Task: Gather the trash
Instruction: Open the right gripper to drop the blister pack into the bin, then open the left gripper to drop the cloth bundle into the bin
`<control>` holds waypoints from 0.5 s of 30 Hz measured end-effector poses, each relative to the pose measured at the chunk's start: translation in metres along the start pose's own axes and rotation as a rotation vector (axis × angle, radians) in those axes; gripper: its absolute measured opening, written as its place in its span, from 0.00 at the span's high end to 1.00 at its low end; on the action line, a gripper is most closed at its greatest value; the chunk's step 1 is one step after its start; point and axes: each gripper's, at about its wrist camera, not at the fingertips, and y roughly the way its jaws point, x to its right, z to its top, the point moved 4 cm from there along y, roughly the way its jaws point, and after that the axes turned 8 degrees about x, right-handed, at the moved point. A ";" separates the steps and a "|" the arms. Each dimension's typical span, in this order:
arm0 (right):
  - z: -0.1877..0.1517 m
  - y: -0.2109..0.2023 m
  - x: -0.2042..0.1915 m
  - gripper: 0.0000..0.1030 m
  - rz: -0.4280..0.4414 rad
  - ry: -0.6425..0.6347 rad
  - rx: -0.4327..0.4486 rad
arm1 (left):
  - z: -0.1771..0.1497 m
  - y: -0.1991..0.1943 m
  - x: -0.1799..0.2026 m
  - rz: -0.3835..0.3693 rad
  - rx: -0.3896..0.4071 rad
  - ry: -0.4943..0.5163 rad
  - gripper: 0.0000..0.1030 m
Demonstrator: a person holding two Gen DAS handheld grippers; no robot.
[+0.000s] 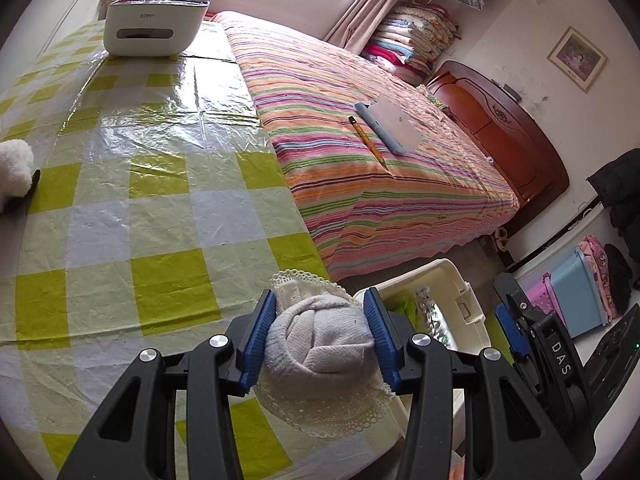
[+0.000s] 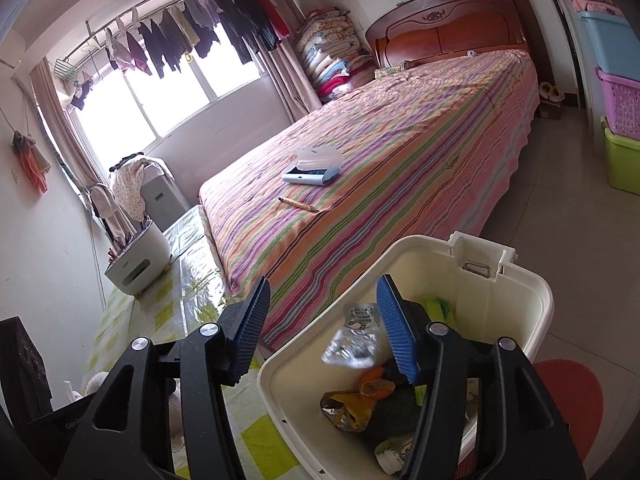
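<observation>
My left gripper (image 1: pixel 320 332) is shut on a rolled grey-white sock with a lace trim (image 1: pixel 320 344), held above the near edge of the table with the green-checked cloth (image 1: pixel 140 220). The cream trash bin (image 2: pixel 480 280) stands on the floor by the table corner; it also shows in the left wrist view (image 1: pixel 452 280). It holds several pieces of trash: a crumpled clear wrapper (image 2: pixel 352 344), an orange wrapper (image 2: pixel 372 386) and a green item (image 2: pixel 438 306). My right gripper (image 2: pixel 322 326) is open and empty, above the bin's near rim. It shows in the left wrist view at right (image 1: pixel 532 328).
A striped bed (image 1: pixel 360 128) lies beyond the table, with a pencil (image 1: pixel 368 140), a blue case (image 1: pixel 380 128) and a white box (image 1: pixel 396 120) on it. A white tissue-box organiser (image 1: pixel 154 28) stands at the table's far end. A white plush toy (image 1: pixel 12 172) is at left. Storage crates (image 2: pixel 620 92) stand at right.
</observation>
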 end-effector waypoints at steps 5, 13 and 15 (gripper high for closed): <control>0.006 -0.010 0.005 0.43 0.012 0.039 0.069 | -0.003 0.003 0.006 -0.009 -0.009 0.013 0.57; 0.018 -0.036 0.015 0.35 0.047 0.111 0.226 | -0.008 0.016 0.027 -0.041 -0.029 0.057 0.57; 0.021 -0.041 0.017 0.35 0.060 0.130 0.262 | -0.009 0.020 0.036 -0.058 -0.029 0.071 0.57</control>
